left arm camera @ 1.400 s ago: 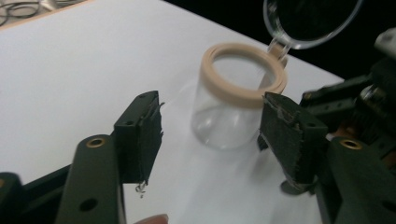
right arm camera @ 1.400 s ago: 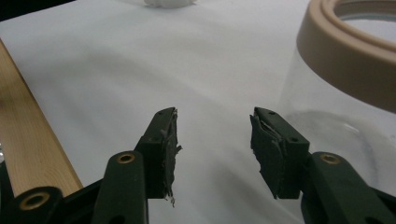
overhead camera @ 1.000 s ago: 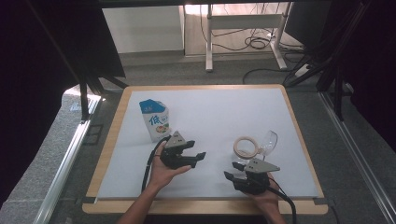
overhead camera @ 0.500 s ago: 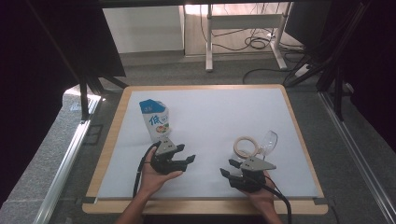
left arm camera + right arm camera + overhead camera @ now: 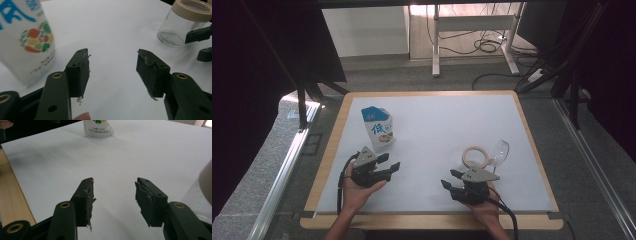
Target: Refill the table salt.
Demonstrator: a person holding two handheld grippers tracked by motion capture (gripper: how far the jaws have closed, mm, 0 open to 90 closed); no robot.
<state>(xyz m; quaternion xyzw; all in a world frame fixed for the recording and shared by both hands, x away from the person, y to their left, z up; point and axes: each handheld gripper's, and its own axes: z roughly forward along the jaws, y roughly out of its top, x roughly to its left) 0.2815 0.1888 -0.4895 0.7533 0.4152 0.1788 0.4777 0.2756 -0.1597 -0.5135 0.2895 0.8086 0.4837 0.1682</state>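
Observation:
A white and blue milk carton point(image 5: 378, 129) stands at the mat's left. A clear glass jar with a beige rim point(image 5: 476, 156) sits at the right. My left gripper point(image 5: 390, 162) lies low in a hand just in front of the carton. It is open; its jaws have just been closing with nothing between them. In the left gripper view the carton point(image 5: 25, 42) is left of my left gripper point(image 5: 112, 53) and the jar point(image 5: 185, 22) is far right. My right gripper point(image 5: 450, 179) is open and empty, just in front of the jar and pointing left. In its own view my right gripper point(image 5: 114, 181) faces bare mat, with the carton point(image 5: 98, 127) far off.
The white mat point(image 5: 442, 120) lies on a wooden table point(image 5: 330, 160) with a raised rim. The right gripper's jaw tips point(image 5: 200, 42) show beside the jar in the left gripper view. Cables trail from both grippers toward the near edge. Dark frames and a grey floor surround the table.
My left gripper has slid left and slightly toward the near edge, away from the mat's middle, and its jaws stand a bit narrower. The right gripper, carton and jar have kept their places.

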